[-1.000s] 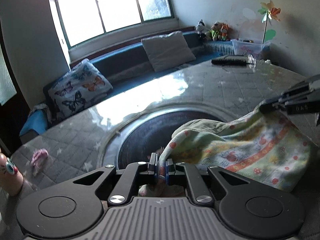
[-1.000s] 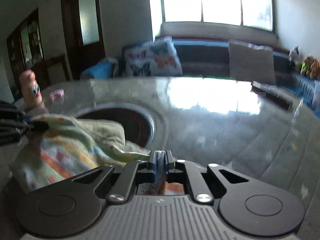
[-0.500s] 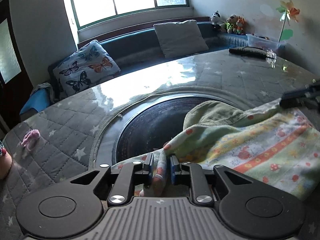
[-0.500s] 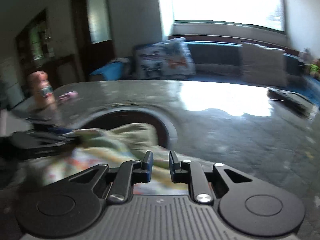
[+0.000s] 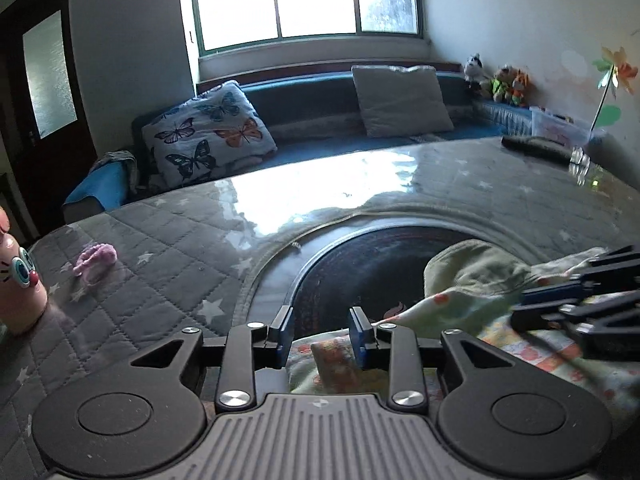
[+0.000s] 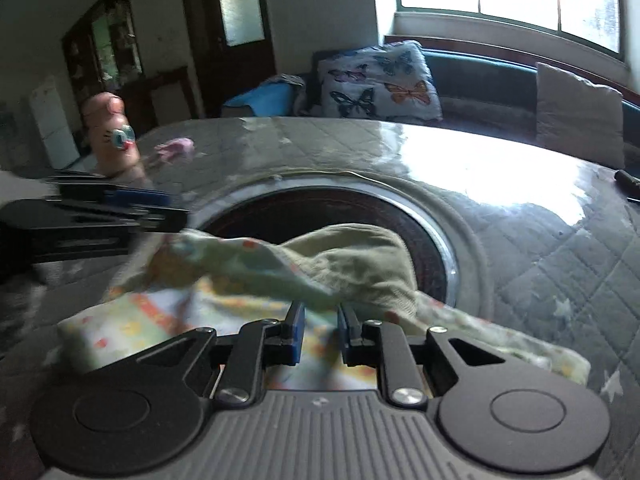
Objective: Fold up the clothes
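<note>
The big grey quilted surface (image 5: 168, 240) has a dark round hole (image 5: 360, 264) in the middle. A patterned cloth (image 6: 224, 280) with red and orange spots lies at the near edge of that hole, partly over it. It is bunched up, and its long side runs left to right across the surface between the two claws. The left claw (image 5: 323, 330) is just above one end of the cloth with its fingers apart, holding nothing. The right claw (image 6: 320, 330) is over the other end, fingers apart too. A small pink thing (image 5: 94, 260) lies far off to the left.
</note>
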### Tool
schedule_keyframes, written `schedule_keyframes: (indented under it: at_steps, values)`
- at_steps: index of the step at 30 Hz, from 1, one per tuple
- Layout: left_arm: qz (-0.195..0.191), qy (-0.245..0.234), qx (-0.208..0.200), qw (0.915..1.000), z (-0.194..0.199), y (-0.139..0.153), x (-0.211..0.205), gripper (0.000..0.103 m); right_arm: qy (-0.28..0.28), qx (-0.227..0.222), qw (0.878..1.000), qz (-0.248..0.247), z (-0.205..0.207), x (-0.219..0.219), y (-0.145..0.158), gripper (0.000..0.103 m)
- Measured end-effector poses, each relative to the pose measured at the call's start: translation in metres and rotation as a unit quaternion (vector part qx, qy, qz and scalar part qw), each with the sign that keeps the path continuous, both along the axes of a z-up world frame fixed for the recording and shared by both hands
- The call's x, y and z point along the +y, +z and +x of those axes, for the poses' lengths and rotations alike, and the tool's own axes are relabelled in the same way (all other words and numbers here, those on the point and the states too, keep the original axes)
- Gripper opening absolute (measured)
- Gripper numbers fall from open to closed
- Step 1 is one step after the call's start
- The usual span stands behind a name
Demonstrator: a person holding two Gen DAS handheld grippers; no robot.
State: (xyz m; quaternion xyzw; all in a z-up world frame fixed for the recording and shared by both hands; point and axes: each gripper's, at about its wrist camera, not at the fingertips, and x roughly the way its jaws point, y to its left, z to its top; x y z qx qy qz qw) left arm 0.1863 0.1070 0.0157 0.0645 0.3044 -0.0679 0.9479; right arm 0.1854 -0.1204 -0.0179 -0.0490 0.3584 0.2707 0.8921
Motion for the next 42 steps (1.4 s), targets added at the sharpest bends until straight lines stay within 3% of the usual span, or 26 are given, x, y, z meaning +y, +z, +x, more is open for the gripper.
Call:
schedule_keyframes:
  at_steps: [5,10,15,24,33,42]
  values:
    - [-0.011,-0.074,-0.014,0.9971,-0.019,0.009,-0.025,0.028,-0.010,0.001,1.000,-0.005,0.007,0.001,-0.004,0.018]
    - [-0.001,-0.117,0.009,0.9931,-0.008,-0.003,-0.055,0.025,-0.008,0.000,1.000,-0.007,0.004,-0.002,-0.003,0.020]
    - [-0.001,-0.103,0.043,0.9938,0.007,-0.024,-0.058,0.024,-0.007,-0.005,1.000,-0.013,0.001,-0.008,-0.003,0.023]
    - [-0.031,-0.083,0.046,0.9950,-0.003,-0.028,-0.053,0.022,0.007,-0.015,1.000,-0.017,-0.006,-0.010,-0.004,0.023]
    - [-0.039,-0.074,0.049,0.9953,-0.038,-0.027,-0.055,0.022,0.033,-0.027,0.999,-0.026,-0.035,-0.013,-0.003,0.023]
    - [-0.042,-0.095,0.043,0.9937,-0.088,-0.024,-0.065,0.022,0.023,-0.027,0.999,0.002,-0.071,-0.029,0.005,0.023]
